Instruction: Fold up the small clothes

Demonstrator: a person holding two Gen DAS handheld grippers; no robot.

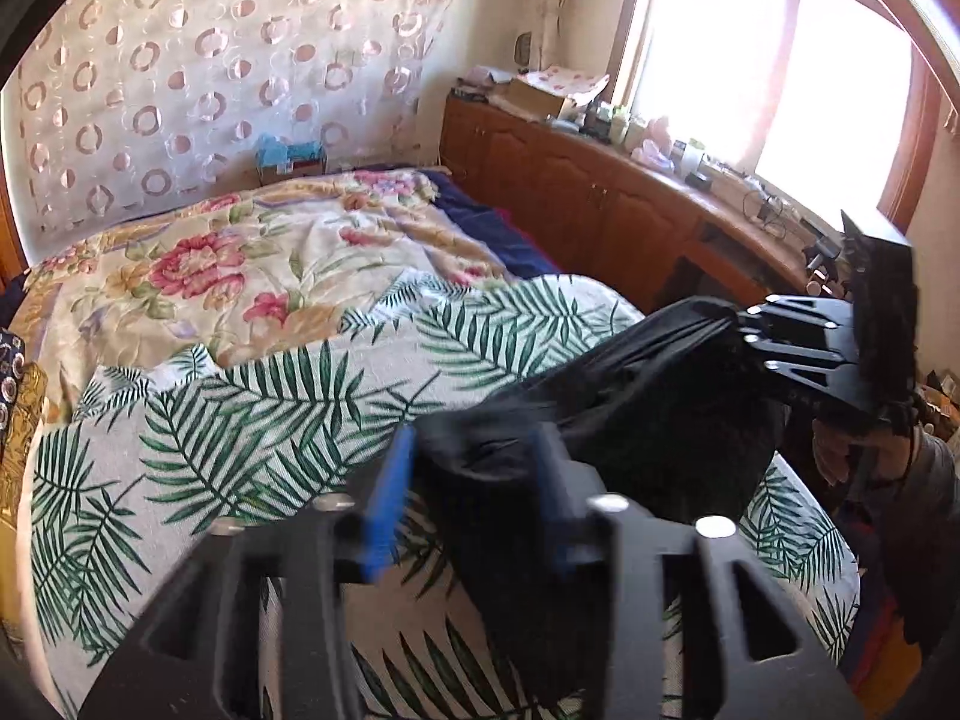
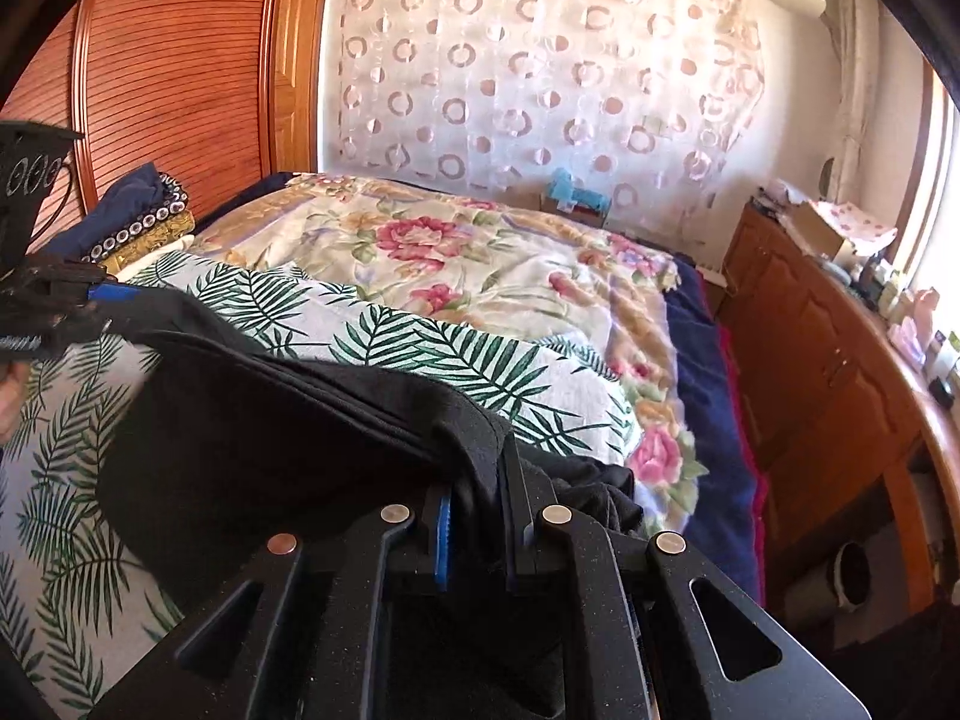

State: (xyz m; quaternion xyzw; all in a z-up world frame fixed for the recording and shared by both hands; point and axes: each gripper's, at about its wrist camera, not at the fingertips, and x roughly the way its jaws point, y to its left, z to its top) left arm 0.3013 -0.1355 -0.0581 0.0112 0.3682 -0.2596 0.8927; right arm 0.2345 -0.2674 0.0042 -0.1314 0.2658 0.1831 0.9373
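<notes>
A small black garment [image 1: 648, 414] hangs stretched between my two grippers above the palm-leaf sheet [image 1: 240, 420]. My left gripper [image 1: 474, 462] is shut on one end of it, the cloth bunched between the blue pads. My right gripper [image 1: 744, 330] shows at the right of the left wrist view, shut on the other end. In the right wrist view the garment [image 2: 270, 426] runs from my right gripper [image 2: 480, 498], shut on it, across to my left gripper [image 2: 90, 306] at the far left. The fingertips are hidden by the cloth.
A floral quilt [image 1: 252, 252] covers the far half of the bed. A wooden cabinet [image 1: 600, 192] with clutter runs along the right under the window. Folded fabrics [image 2: 144, 222] are stacked at the bed's left, by a wooden wardrobe [image 2: 168, 72]. A patterned curtain [image 2: 540, 72] hangs behind.
</notes>
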